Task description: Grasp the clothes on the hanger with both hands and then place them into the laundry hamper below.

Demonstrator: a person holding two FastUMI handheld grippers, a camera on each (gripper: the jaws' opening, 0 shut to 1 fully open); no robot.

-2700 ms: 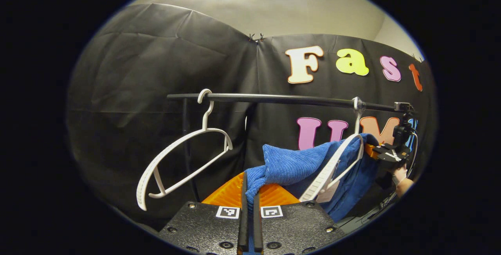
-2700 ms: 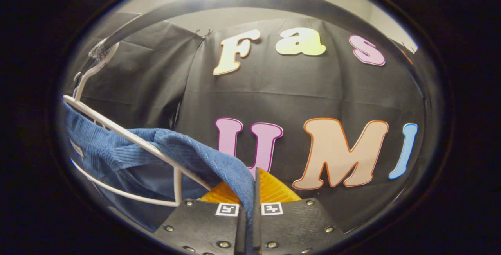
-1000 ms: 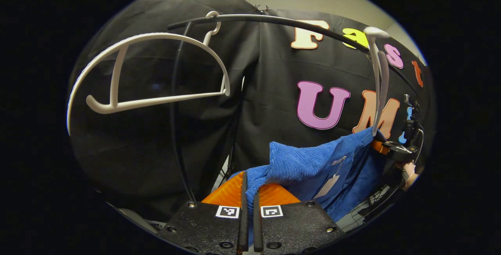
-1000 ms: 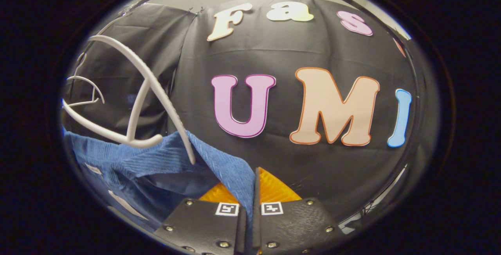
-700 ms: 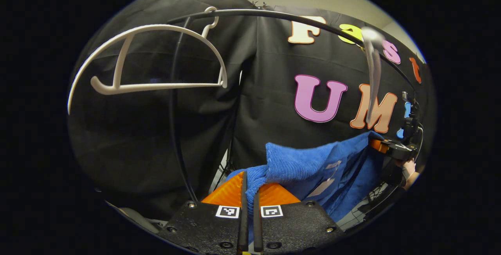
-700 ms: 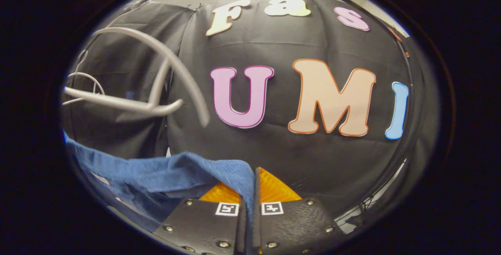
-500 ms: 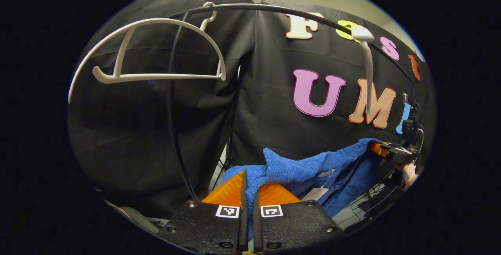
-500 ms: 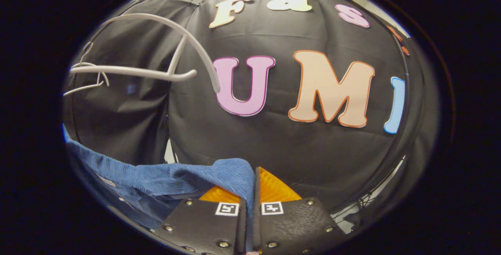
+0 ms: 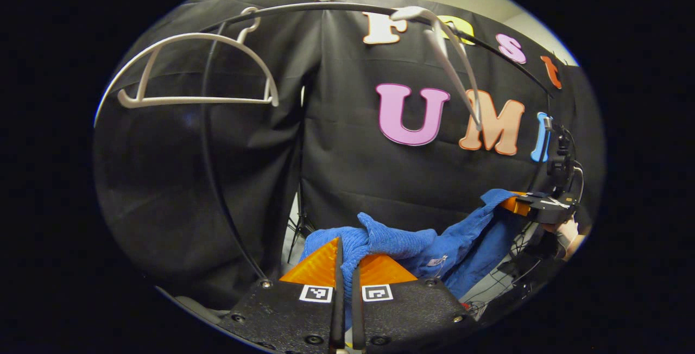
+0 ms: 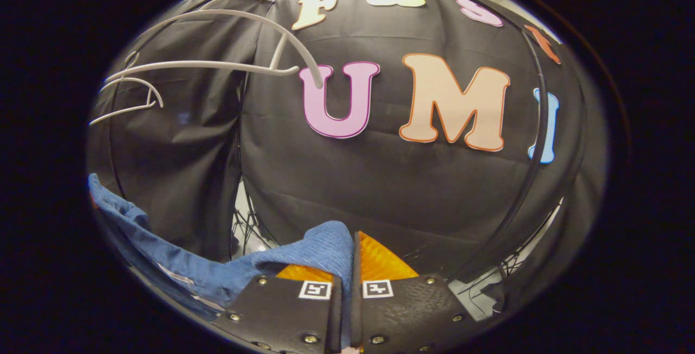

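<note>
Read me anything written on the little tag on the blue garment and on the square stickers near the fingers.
White tag on the blue garment: too small to read.
Square markers on the left gripper: black-and-white patterns, no words or numbers.
Square markers on the right gripper: likewise patterns, no words.

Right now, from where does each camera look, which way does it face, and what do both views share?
Left gripper view: rides the left hand-held gripper, faces the booth wall; its fingers pinch the blue garment; far right, the other hand-held gripper and a hand.
Right gripper view: rides the right hand-held gripper, faces the same wall; its fingers pinch the garment.
Shared: garment, two white hangers, black rail.
</note>
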